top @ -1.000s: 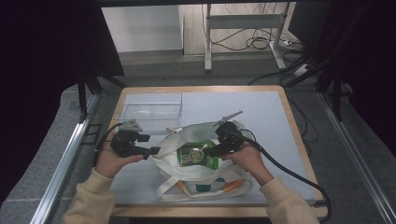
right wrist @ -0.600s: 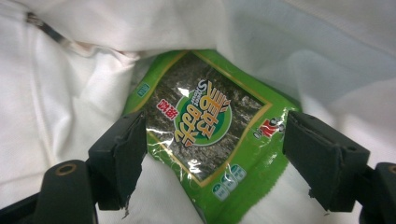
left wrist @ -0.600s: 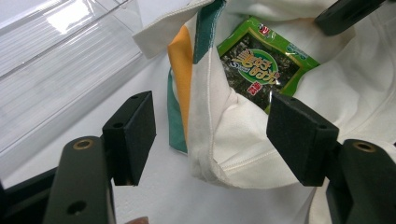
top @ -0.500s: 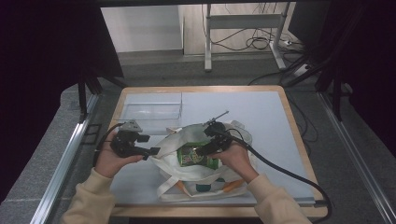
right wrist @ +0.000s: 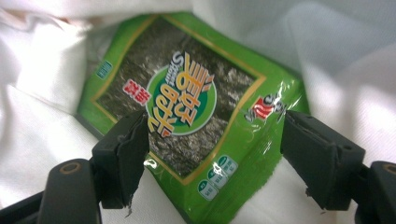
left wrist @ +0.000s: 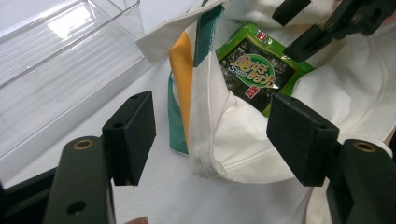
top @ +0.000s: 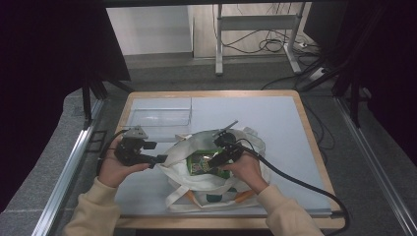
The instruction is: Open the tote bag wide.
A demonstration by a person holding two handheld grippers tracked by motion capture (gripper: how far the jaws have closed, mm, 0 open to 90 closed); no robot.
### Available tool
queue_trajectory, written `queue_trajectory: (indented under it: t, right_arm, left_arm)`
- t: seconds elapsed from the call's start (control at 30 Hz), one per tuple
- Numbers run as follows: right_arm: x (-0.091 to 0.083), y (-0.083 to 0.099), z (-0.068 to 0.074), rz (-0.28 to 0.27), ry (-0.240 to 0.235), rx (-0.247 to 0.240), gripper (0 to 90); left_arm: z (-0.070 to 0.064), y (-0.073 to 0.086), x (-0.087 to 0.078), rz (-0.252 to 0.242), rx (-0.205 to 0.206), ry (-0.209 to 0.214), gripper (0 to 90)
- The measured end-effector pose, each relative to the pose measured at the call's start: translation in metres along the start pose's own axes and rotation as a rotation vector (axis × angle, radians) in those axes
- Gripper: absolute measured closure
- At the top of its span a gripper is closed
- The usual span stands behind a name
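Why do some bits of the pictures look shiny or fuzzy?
In the right gripper view, light glints off the green seaweed packet, and the black jaws close to the camera look soft. In the left gripper view, the clear plastic tray has bright glare on it. In the high view, the room around the table is very dark.

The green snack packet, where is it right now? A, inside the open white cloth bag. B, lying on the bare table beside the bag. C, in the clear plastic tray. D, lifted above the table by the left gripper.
A: the green snack packet lies in the folds of the white cloth bag, with the right gripper open around its lower end, while the clear plastic tray holds nothing.
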State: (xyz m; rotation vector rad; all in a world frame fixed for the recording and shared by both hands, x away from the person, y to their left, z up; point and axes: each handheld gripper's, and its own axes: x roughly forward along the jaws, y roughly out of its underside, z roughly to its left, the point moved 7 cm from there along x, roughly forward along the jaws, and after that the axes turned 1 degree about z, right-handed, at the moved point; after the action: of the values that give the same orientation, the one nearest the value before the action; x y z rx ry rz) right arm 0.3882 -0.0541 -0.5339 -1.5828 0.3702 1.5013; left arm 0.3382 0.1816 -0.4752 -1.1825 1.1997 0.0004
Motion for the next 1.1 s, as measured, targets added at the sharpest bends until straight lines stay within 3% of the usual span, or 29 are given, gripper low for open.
queue_trajectory:
  t: [0.13, 0.27, 0.47, 0.9, 1.1]
  right_arm:
    - [0.007, 0.005, -0.005, 0.031, 0.017, 0.021, 24.3]
    - [0.014, 0.008, -0.013, 0.053, 0.031, 0.079, 24.8]
    - [0.018, 0.007, -0.013, 0.055, 0.014, 0.125, 26.3]
    - [0.03, 0.009, -0.016, 0.09, 0.017, 0.169, 28.3]
    - [0.03, 0.009, -0.016, 0.087, 0.019, 0.162, 32.6]
  left_arm:
    - [0.0, 0.0, -0.001, -0.005, -0.002, 0.0, 32.7]
    - [-0.001, -0.001, -0.003, -0.014, -0.004, 0.004, 32.7]
    - [-0.003, -0.002, -0.007, -0.026, -0.003, 0.002, 32.7]
    - [-0.001, -0.001, -0.007, -0.027, -0.005, 0.002, 32.6]
    - [-0.002, -0.001, -0.006, -0.023, -0.001, 0.002, 32.6]
